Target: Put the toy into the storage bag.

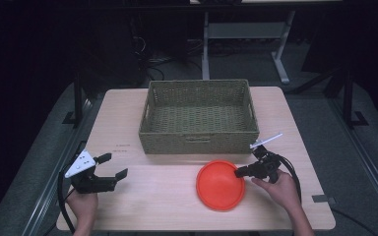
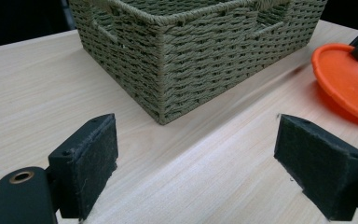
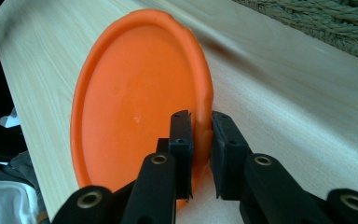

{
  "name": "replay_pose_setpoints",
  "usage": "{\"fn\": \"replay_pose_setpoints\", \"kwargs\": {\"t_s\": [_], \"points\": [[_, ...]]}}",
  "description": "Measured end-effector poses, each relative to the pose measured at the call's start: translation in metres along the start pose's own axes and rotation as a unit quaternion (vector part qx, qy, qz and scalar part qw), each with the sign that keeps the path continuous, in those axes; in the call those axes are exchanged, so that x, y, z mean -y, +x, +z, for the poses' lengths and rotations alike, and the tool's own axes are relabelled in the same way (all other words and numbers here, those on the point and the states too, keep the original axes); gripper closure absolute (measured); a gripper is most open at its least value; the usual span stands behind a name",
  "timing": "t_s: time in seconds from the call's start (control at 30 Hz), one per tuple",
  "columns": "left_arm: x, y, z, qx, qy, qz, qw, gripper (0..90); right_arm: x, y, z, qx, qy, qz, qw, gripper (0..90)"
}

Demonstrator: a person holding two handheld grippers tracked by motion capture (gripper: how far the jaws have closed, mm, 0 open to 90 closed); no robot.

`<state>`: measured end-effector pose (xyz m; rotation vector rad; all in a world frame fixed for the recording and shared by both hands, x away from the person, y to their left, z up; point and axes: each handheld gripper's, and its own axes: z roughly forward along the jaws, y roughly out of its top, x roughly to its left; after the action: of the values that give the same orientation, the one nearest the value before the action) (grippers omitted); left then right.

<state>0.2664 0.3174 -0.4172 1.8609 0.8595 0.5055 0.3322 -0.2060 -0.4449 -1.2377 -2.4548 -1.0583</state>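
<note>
The right gripper point(image 3: 200, 154) pinches the orange plate's point(image 1: 220, 185) rim on the counter point(image 1: 142, 196). The left gripper point(image 1: 112, 166) waits spread, holding nothing. The wicker basket point(image 1: 199, 140) is empty, so any loading seems yet to come.

The plate point(image 1: 220, 185) is plain bright orange, with no pattern. Behind it the basket point(image 1: 199, 116) is olive-green with a woven weave (tight horizontal rows on its walls). Under the plate, the table point(image 1: 147, 201) is pale wood with a fine straight grain. Beside the plate, the gripper pads point(image 3: 181, 135) are matte black.
</note>
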Motion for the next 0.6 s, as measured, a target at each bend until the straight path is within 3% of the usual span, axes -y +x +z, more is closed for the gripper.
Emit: {"fn": "replay_pose_setpoints", "kwargs": {"t_s": [0.1,0.2,0.43,0.6], "points": [[0.000,0.000,0.000,-0.001,0.000,-0.002,1.0000,12.6,0.000,0.001,-0.002,-0.001,0.002,0.013,0.9999,80.6],[0.000,0.000,0.000,-0.001,-0.001,-0.003,1.0000,12.7,-0.001,0.004,-0.005,-0.003,-0.005,0.011,0.9999,81.4],[0.000,0.000,-0.001,-0.001,-0.003,0.000,1.0000,12.7,-0.009,0.019,-0.014,0.005,-0.016,-0.014,0.9998,81.8],[0.000,0.001,-0.001,-0.001,0.000,0.003,1.0000,12.6,-0.010,0.024,-0.019,-0.002,-0.025,-0.016,0.9996,81.9]]}}
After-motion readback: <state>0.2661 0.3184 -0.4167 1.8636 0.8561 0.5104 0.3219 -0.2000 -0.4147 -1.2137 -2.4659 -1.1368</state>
